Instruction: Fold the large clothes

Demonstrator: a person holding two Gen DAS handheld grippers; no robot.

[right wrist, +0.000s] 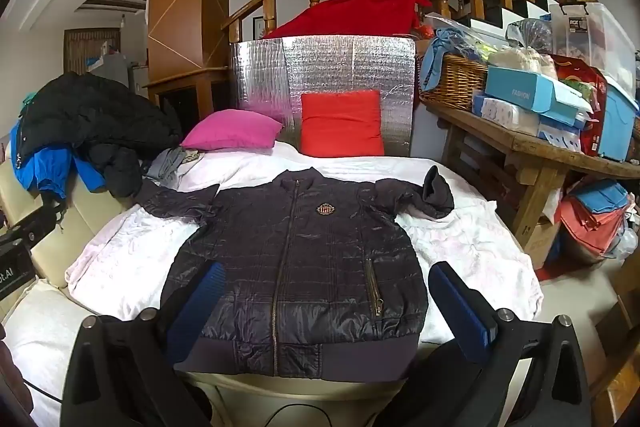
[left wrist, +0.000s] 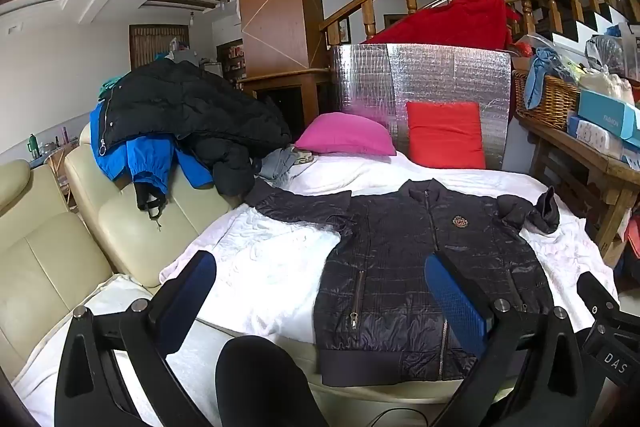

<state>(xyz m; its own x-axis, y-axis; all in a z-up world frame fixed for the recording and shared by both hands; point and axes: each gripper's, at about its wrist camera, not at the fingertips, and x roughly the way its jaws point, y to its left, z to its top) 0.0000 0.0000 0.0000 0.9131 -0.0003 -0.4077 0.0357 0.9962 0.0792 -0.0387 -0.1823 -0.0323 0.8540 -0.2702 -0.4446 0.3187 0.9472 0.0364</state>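
A dark navy quilted zip jacket (left wrist: 420, 267) lies flat, front up, on a white blanket (left wrist: 260, 259); it also shows in the right wrist view (right wrist: 296, 267). Its left sleeve stretches out toward the sofa. Its right sleeve (right wrist: 424, 193) is bunched with the cuff sticking up. My left gripper (left wrist: 320, 283) is open, held above the hem's left side, holding nothing. My right gripper (right wrist: 324, 287) is open above the hem, empty, with the jacket's lower body between its blue fingers.
A pile of black and blue coats (left wrist: 172, 123) sits on the cream sofa (left wrist: 80, 247) at left. A pink pillow (left wrist: 344, 139) and a red pillow (left wrist: 444, 135) lean at the back by a silver foil panel (left wrist: 420, 79). A cluttered wooden table (right wrist: 540, 147) stands at right.
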